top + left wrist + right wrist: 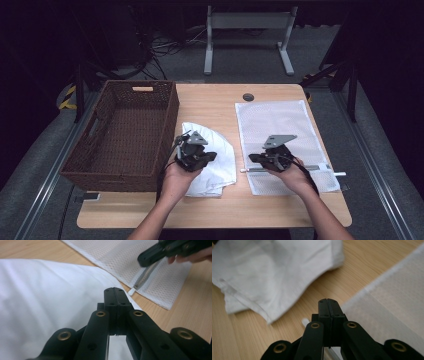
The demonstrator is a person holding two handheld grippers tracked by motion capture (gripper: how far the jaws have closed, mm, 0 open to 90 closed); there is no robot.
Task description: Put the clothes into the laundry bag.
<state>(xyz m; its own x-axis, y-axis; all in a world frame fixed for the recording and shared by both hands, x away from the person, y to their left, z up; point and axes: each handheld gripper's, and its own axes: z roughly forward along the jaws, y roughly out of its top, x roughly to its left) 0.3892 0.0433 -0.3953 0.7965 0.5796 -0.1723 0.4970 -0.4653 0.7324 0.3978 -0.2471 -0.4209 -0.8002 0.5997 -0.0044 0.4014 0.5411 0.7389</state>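
While both hands rest over the lower middle of the high view, each holds one gripper above the wooden table (pixel 210 105). The left gripper (pixel 209 156) sits over the white cloth (pixel 218 165), which lies folded at centre frame, just beside the brown wicker basket (pixel 107 165) at the left. Its jaws stand pressed together with nothing between them; in the left gripper view the closed tips (pixel 113 291) hover above the cloth (pixel 37 302), which fills the left half of that frame.

The right gripper (pixel 252 158) sits at the lower left edge of the white mesh bag (pixel 280 120), which lies flat on the right half of the table. Its jaws are likewise fully closed and hold nothing. In the right gripper view the closed tips (pixel 327 302) point at bare wood between the cloth (pixel 274 270) at upper left and the mesh bag (pixel 392 305) at right.

The bag's grey zipper (pixel 145 277) runs along its lower end; in the left gripper view it lies below the right gripper (pixel 142 260) at upper right.
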